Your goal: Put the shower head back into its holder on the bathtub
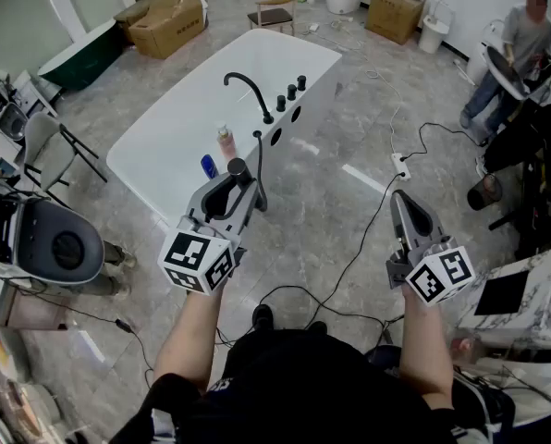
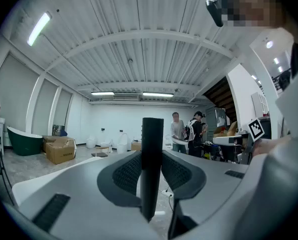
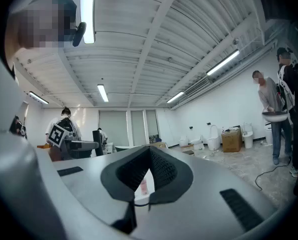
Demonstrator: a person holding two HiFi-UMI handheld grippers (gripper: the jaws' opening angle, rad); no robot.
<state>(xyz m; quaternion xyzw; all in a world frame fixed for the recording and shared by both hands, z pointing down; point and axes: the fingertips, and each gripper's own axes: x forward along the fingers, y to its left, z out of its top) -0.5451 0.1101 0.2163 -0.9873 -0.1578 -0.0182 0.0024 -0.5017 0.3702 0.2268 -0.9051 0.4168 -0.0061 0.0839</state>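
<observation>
L gripper (image 1: 234, 188): jaws clamped on black shower head (image 2: 151, 164), upright between pads | R gripper (image 1: 400, 200): jaws together, empty | bathtub (image 1: 178, 146): just ahead of L

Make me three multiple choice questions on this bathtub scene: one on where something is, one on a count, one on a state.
1. Where is the black shower head?
A. Lying in the tub
B. Between the jaws of the left gripper
C. On the floor

2. How many black knobs stand on the rim of the bathtub beside the spout?
A. One
B. Three
C. Five

3. What state is the right gripper in?
A. Shut and empty
B. Wide open
C. Shut on a bottle

Answers: B, the left gripper view shows its handle clamped there; B, three stand in a row in the head view; A, the right gripper view shows it closed on nothing.
</observation>
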